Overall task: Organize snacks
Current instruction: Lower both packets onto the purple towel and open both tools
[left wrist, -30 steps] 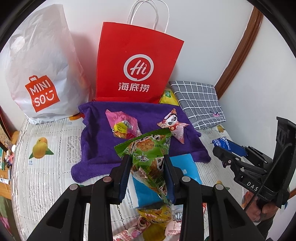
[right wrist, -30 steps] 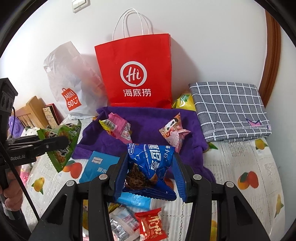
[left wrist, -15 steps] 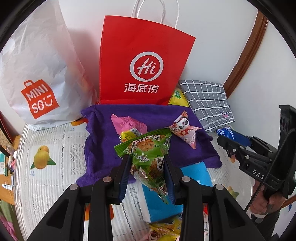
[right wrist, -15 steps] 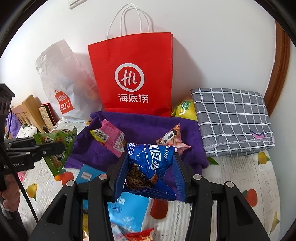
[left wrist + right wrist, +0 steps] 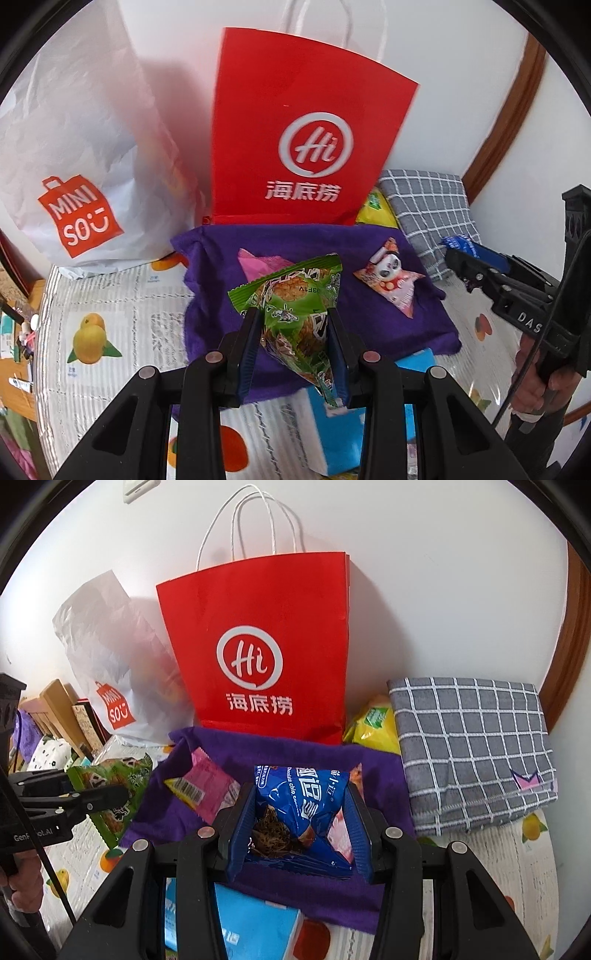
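Over on the left a white Miniso bag (image 5: 74, 155) leans on the wall beside the red paper bag (image 5: 295, 140). The left gripper (image 5: 293, 343) has its fingers clamped on a green snack packet (image 5: 295, 306), held above the purple towel (image 5: 214, 280), where a pink packet (image 5: 207, 790) and a panda packet (image 5: 388, 277) lie. The right gripper (image 5: 299, 830) has its fingers pressed against a blue cookie packet (image 5: 303, 797) over the same towel. Farthest right sits a folded grey checked cloth (image 5: 469, 746), with a yellow packet (image 5: 373, 723) between it and the red bag.
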The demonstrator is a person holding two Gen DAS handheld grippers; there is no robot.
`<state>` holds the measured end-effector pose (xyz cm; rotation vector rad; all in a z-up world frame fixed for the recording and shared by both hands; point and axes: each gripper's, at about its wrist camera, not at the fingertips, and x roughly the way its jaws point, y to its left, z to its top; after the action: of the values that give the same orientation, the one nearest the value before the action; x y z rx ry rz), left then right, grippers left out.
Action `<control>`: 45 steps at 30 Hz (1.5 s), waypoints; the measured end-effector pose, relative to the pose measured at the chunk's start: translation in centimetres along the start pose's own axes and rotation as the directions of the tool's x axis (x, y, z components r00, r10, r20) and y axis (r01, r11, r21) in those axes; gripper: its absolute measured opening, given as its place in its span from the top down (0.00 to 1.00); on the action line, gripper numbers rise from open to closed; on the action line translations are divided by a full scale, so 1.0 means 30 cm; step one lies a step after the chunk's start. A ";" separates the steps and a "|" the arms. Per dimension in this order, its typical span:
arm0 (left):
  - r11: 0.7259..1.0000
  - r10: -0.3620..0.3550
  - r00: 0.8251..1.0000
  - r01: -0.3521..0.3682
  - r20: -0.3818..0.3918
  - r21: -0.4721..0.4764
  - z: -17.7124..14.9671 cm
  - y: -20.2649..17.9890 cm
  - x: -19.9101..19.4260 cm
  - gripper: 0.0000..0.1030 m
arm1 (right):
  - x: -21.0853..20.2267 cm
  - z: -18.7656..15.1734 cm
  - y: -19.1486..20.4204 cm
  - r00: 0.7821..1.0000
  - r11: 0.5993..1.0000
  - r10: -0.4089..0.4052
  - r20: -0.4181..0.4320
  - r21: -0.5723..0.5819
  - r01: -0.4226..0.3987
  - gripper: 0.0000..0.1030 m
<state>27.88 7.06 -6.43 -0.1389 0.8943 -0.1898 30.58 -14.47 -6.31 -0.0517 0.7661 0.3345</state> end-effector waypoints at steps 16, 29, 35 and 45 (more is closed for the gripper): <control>0.994 0.088 0.993 -0.093 -0.084 -0.060 -0.001 0.056 0.168 0.68 | 0.202 -0.031 -0.018 0.986 0.996 0.044 -0.161 -0.067 -0.055 0.55; 0.987 0.103 0.985 -0.119 -0.140 -0.111 -0.011 0.098 0.230 0.68 | 0.321 -0.093 -0.008 0.962 0.996 0.037 -0.270 -0.066 -0.057 0.55; 0.988 0.089 0.985 -0.106 -0.148 -0.116 -0.014 0.108 0.231 0.68 | 0.348 -0.102 -0.009 0.957 0.997 0.032 -0.289 -0.053 -0.049 0.54; 0.991 0.092 0.984 -0.105 -0.150 -0.082 -0.020 0.084 0.197 0.37 | 0.365 -0.103 0.005 0.959 0.999 0.010 -0.284 -0.036 -0.022 0.49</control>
<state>31.30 8.19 -11.80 -0.1647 1.0538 -0.0679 35.80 -11.81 -16.06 -0.1320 1.0449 0.3617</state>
